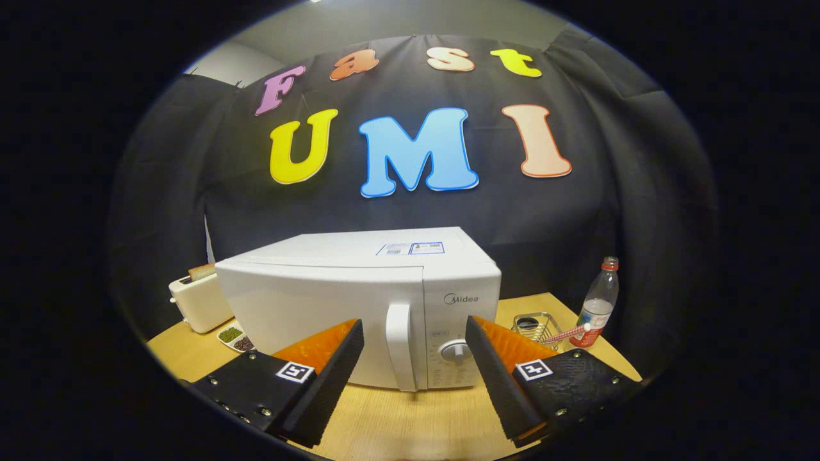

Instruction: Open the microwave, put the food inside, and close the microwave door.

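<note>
- The microwave sits shut on the wooden table, front turned square to the gripper. That facing makes sense: the door has to be reached head-on.
- The gripper's fingers are spread wide and hold nothing. They hang short of the microwave, with bare table showing between them and its base.
- Framed between the two fingers is the door handle, a tall vertical bar at the door's right edge, just left of the control panel. I'd say the wide spread is there so the fingers can straddle that bar.
- The dial sits right of the handle, low on the panel, close to the right finger. A drift that way could catch the knob instead of the handle.
- Now the food: a small dish with green and dark contents peeks out at the microwave's left front corner. I take this to be what goes inside, though that's a judgement.
- Further left of the microwave, set back, a toaster stands with a slice poking up out of it.
- To the right of the microwave there's a small wire basket, and beyond it a plastic bottle standing upright.
- Judging by the closed door, the first step is not yet done; the next move calls for closing on the handle and swinging the door out leftward.
</note>
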Demonstrator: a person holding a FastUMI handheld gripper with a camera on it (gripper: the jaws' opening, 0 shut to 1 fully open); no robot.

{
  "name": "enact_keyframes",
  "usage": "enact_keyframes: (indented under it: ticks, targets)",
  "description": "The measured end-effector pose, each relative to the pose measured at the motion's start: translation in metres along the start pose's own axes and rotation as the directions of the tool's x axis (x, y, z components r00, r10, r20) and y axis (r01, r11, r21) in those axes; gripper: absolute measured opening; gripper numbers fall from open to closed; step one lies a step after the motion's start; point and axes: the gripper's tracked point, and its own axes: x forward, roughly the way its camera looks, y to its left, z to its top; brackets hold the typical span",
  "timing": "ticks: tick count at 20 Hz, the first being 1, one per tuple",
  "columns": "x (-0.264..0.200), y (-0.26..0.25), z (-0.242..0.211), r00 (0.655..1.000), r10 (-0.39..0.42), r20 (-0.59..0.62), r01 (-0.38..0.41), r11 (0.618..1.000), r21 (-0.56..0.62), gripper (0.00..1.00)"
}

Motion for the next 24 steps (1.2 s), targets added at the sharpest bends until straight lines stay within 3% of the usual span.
enact_keyframes:
  ticks: [4,8,9,12,13,14,18,20,21,24]
  targets:
    - [0.024,0.007,-0.022,0.998,0.015,-0.054,-0.014,0.999,0.029,0.99]
    - [0.042,0.004,-0.042,0.994,0.001,-0.113,0.006,0.998,0.056,0.89]
    - [0.044,0.003,-0.047,0.992,-0.007,-0.124,0.015,0.998,0.058,0.72]
    - [0.049,0.004,-0.047,0.992,-0.021,-0.120,0.026,0.999,0.037,0.63]
    - [0.050,0.007,-0.047,0.993,-0.018,-0.120,0.022,0.999,0.027,0.44]
    - [0.049,0.009,-0.045,0.993,-0.020,-0.118,0.022,1.000,0.014,0.44]
    - [0.051,0.007,-0.045,0.990,-0.070,-0.124,0.064,0.997,-0.045,0.21]
    - [0.051,0.008,-0.046,0.987,-0.085,-0.137,0.080,0.996,-0.037,0.19]
    - [0.051,0.006,-0.047,0.985,-0.093,-0.147,0.087,0.995,-0.048,0.10]
    - [0.037,0.011,-0.051,0.982,-0.110,-0.156,0.102,0.993,-0.060,0.10]
